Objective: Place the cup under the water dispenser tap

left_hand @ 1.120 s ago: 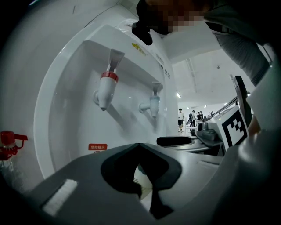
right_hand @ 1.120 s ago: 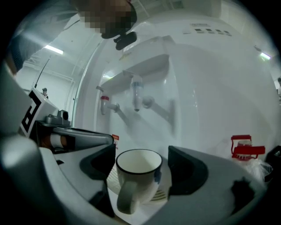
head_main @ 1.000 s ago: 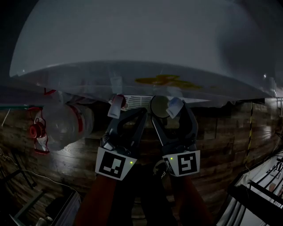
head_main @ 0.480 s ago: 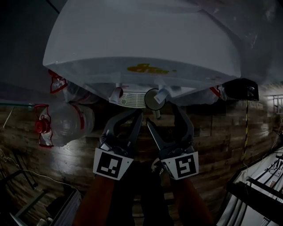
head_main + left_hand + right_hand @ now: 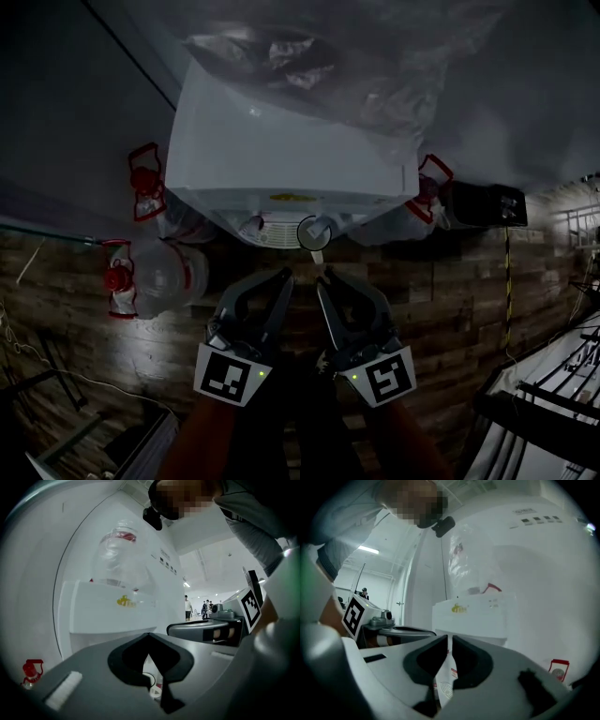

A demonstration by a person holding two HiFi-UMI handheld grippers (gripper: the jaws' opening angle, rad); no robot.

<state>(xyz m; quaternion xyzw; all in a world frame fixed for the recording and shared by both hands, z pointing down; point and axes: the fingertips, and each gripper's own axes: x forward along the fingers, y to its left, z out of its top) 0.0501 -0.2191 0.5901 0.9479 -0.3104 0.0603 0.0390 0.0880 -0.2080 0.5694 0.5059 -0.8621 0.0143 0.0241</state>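
The cup [image 5: 314,233] stands in the water dispenser's [image 5: 291,141] bay beneath the right tap [image 5: 327,224], so placing looks done; the left gripper [image 5: 284,275] is closed, empty; the right gripper [image 5: 323,274] has just been closing on nothing; next, I'd back both clear without knocking it.

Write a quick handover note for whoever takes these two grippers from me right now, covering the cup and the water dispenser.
Left gripper: shut, empty, in front of the dispenser.
Right gripper: jaws have just been closing and are almost together, with nothing between them.
Cup: on the drip tray, beneath the right-hand tap as far as the head view shows. Neither gripper touches it.
Done: cup placed, it seems.
Left: probably only checking that it lines up with the tap.
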